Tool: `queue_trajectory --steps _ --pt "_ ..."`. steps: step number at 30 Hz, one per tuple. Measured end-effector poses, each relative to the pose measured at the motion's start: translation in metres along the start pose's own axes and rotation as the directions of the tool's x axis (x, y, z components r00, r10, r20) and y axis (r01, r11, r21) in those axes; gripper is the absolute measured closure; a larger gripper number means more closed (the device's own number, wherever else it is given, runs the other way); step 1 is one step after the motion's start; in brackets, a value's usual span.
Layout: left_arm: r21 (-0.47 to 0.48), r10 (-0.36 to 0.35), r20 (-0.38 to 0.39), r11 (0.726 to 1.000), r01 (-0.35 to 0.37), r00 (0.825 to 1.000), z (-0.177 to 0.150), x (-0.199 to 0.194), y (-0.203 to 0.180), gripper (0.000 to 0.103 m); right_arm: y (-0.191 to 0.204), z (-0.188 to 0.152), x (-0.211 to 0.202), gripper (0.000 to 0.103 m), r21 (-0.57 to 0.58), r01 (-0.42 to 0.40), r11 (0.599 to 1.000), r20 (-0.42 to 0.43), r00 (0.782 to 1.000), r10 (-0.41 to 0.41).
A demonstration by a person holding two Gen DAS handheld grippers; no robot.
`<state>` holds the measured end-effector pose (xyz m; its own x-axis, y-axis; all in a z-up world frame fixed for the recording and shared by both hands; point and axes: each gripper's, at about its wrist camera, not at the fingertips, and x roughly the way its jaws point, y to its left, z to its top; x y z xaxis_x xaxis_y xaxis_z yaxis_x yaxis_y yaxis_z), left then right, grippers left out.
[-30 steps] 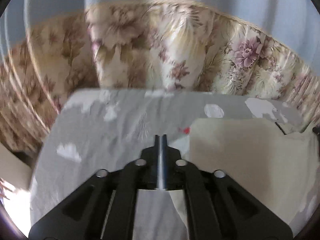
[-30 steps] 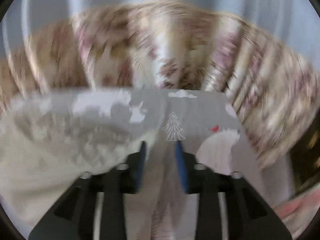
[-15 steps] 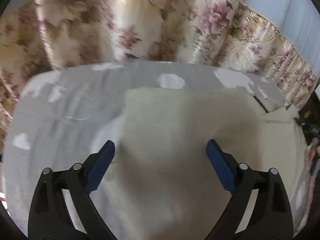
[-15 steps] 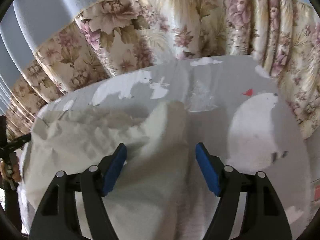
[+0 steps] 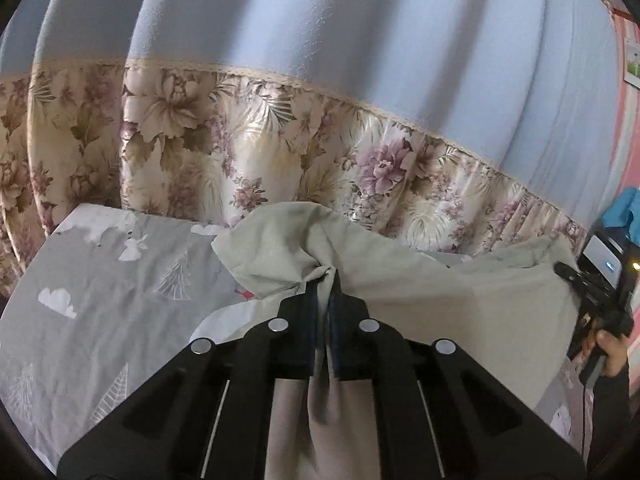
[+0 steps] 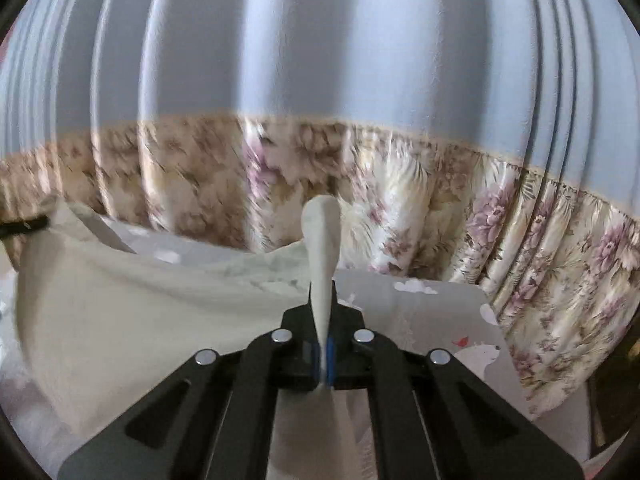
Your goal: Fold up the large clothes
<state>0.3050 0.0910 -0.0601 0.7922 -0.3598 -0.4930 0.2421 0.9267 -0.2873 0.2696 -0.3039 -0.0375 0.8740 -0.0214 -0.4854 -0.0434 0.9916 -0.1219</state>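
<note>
Half a second ago both sets of jaws stood wide over the cream garment [image 5: 420, 280] lying on the bed [image 5: 100, 300]. They have just closed: the left hand-held gripper [image 5: 325, 300] pinches a bunched edge, and the right hand-held gripper [image 6: 323, 320] clamps a thin fold, both raised off the bed near its far edge. With two points held, the next fold looks ready to begin.

A home bedroom, bed [image 5: 100, 300] spread with a grey sheet [image 5: 120, 320] printed with clouds and trees, pleated blue curtain [image 5: 360, 40] with a floral lower band [image 5: 240, 152] hanging right behind it

garment [image 5: 460, 300] on bed sheet [image 5: 100, 304] | curtain [image 5: 248, 152] behind bed
</note>
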Motion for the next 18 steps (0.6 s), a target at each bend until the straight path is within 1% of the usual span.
queue_trajectory --steps 1,2,3,4,5,6,7,8,9,10,11,12,13,14,15,17,18 --pt "-0.013 0.028 -0.039 1.0 -0.028 0.999 0.002 0.015 0.006 0.095 0.0 -0.003 0.02 0.101 -0.002 0.016 1.0 -0.061 0.998 -0.016" --pt "-0.026 0.064 -0.101 0.997 -0.067 0.993 0.003 0.037 0.015 0.095 -0.003 -0.01 0.048 0.101 0.011 0.042 0.999 -0.137 0.99 -0.04" --pt "-0.027 0.118 -0.162 0.992 -0.124 0.98 0.002 0.058 0.024 0.096 -0.01 -0.017 0.065 0.1 0.042 0.037 0.998 -0.201 0.979 -0.028" --pt "-0.024 0.197 -0.233 0.978 -0.208 0.952 0.0 0.082 0.038 0.095 -0.019 -0.026 0.082 0.094 0.1 0.035 0.994 -0.277 0.961 -0.006" --pt "-0.028 0.218 -0.279 0.972 -0.235 0.935 -0.002 0.093 0.046 0.09 -0.03 -0.033 0.091 0.085 0.17 0.027 0.985 -0.313 0.949 0.028" --pt "-0.039 0.246 -0.318 0.962 -0.272 0.916 -0.004 0.1 0.056 0.09 -0.046 -0.039 0.093 0.064 0.249 0.039 0.968 -0.329 0.943 0.046" --pt "-0.043 0.294 -0.331 0.945 -0.325 0.897 -0.003 0.099 0.066 0.088 -0.058 -0.042 0.086 0.05 0.295 0.062 0.953 -0.311 0.95 0.035" --pt "-0.034 0.327 -0.323 0.934 -0.356 0.888 -0.002 0.094 0.071 0.072 -0.066 -0.043 0.078 0.045 0.321 0.072 0.944 -0.287 0.958 0.024" --pt "-0.02 0.356 -0.305 0.925 -0.38 0.883 0.0 0.087 0.074 0.049 -0.076 -0.041 0.064 0.042 0.351 0.073 0.934 -0.249 0.968 0.018" --pt "-0.01 0.393 -0.271 0.911 -0.411 0.879 0.004 0.076 0.074 0.04 -0.08 -0.038 0.056 0.041 0.363 0.077 0.929 -0.23 0.973 0.01" --pt "-0.007 0.421 -0.24 0.9 -0.435 0.875 0.007 0.068 0.071 0.029 -0.082 -0.034 0.048 0.04 0.364 0.08 0.928 -0.216 0.976 0.001" --pt "0.006 0.427 -0.221 0.899 -0.437 0.877 0.01 0.059 0.063 0.024 -0.079 -0.028 0.039 0.039 0.352 0.054 0.934 -0.193 0.981 0.016" --pt "0.017 0.414 -0.221 0.907 -0.421 0.883 0.011 0.055 0.055 0.023 -0.071 -0.021 0.033 0.036 0.328 0.005 0.944 -0.176 0.983 0.057" --pt "0.03 0.387 -0.22 0.92 -0.391 0.895 0.011 0.052 0.043 0.021 -0.065 -0.015 0.032 0.034 0.308 -0.029 0.951 -0.168 0.982 0.084" --pt "0.05 0.358 -0.22 0.933 -0.357 0.907 0.011 0.051 0.028 0.016 -0.051 -0.007 0.032 0.032 0.268 -0.075 0.96 -0.159 0.98 0.121" --pt "0.1 0.333 -0.23 0.943 -0.318 0.915 0.011 0.056 0.005 0.013 -0.027 0.002 0.033 0.032 0.211 -0.126 0.969 -0.16 0.974 0.161" --pt "0.13 0.328 -0.238 0.944 -0.305 0.914 0.009 0.059 -0.008 0.013 -0.013 0.005 0.035 0.032 0.183 -0.157 0.971 -0.163 0.969 0.187"
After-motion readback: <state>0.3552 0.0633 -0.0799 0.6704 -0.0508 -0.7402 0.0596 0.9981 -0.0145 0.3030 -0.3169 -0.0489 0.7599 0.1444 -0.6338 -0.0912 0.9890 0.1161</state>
